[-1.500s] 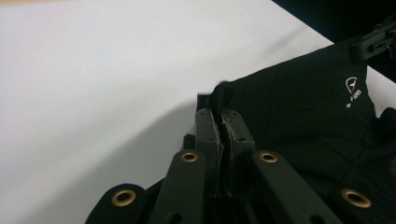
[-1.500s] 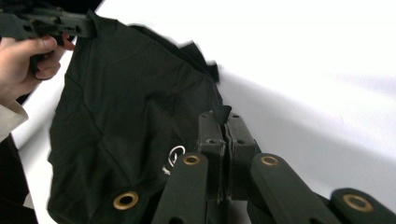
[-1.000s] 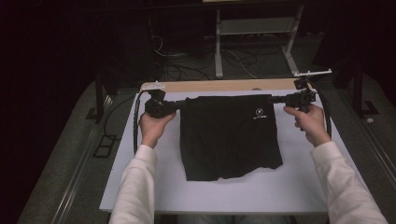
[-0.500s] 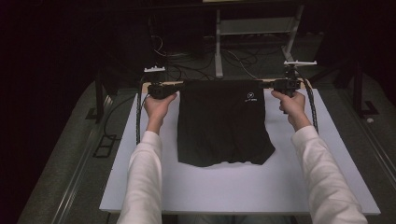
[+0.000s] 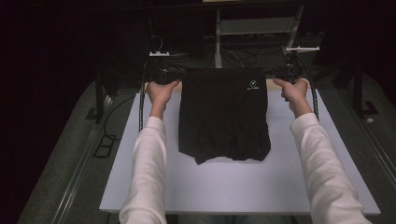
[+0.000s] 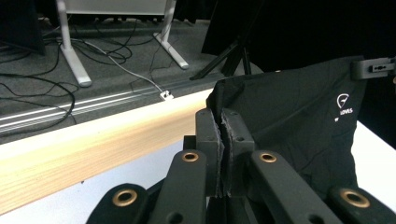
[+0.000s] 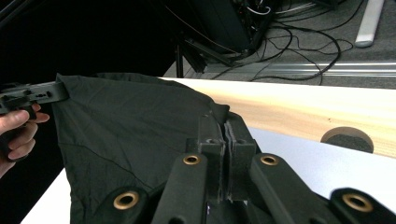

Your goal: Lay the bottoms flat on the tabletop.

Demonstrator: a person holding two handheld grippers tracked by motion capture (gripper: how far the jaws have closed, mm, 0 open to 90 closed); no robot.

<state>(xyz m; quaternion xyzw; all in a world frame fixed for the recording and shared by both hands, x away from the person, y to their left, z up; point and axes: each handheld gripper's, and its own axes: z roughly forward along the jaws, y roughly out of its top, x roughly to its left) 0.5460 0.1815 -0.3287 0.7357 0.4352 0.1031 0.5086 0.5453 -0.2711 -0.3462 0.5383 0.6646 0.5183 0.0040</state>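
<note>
White tabletop (image 5: 243,186) with a pale wooden strip (image 6: 93,144) along its far edge, grey floor with cables and a white stand beyond. Black shorts (image 5: 224,112) held up by the two top corners over the far half of the tabletop, stretched flat between both grippers, lower hem drooping onto the white surface near the middle. Small white logo (image 5: 252,84) near the top corner on the right side. White sleeves (image 5: 149,168) reaching in from the near edge. Left gripper (image 5: 173,77) at the shorts' left top corner, fingers (image 6: 209,140) pressed together, pinching a fold of the black cloth. Right gripper (image 5: 273,72) at the opposite corner, fingers (image 7: 239,140) likewise clamped tight on the fabric edge. Grippers well apart, cloth taut across the top.
</note>
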